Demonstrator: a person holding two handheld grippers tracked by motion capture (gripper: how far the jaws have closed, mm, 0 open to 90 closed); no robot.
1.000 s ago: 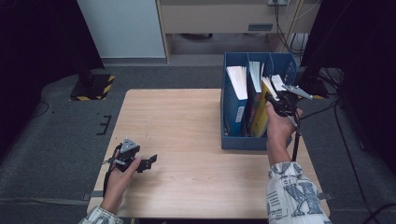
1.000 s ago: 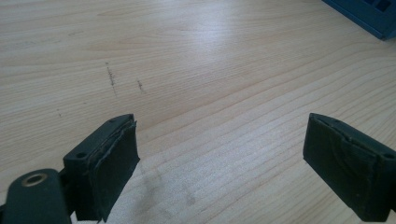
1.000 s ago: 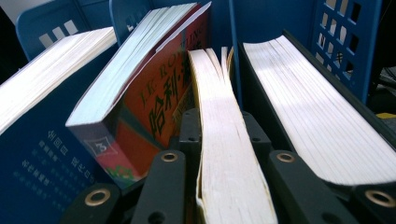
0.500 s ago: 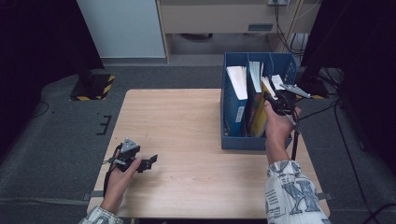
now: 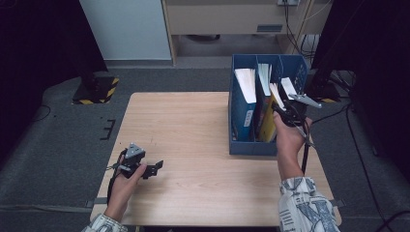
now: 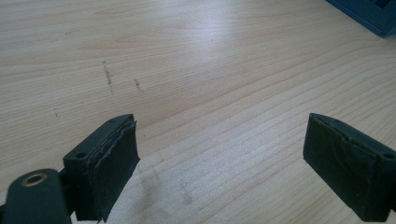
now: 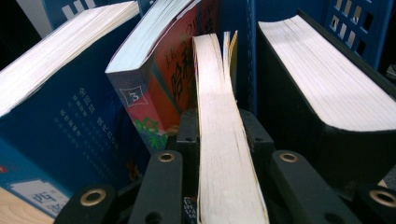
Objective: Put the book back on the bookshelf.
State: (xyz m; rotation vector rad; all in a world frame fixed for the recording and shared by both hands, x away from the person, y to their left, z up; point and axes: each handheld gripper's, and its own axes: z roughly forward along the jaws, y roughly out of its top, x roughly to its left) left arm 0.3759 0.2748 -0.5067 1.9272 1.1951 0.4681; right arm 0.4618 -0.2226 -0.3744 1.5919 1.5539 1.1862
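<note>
Right gripper (image 5: 286, 112) clamps a yellow book (image 7: 224, 140) in the blue file box (image 5: 251, 147) at the tabletop's right edge; left gripper (image 6: 224, 158) gapes wide, empty, near the front-left corner.

Left gripper (image 5: 155, 169) agape, right gripper (image 5: 282, 112) clamped.

A "3" on the red book (image 7: 180, 74), possibly Chinese characters beside.

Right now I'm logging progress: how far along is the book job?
Three books stand in the blue file box. In hand: the right gripper is shut on a thin yellow book in the middle compartment. Whether it goes in or out, I cannot tell. The left gripper is open over the table.
</note>
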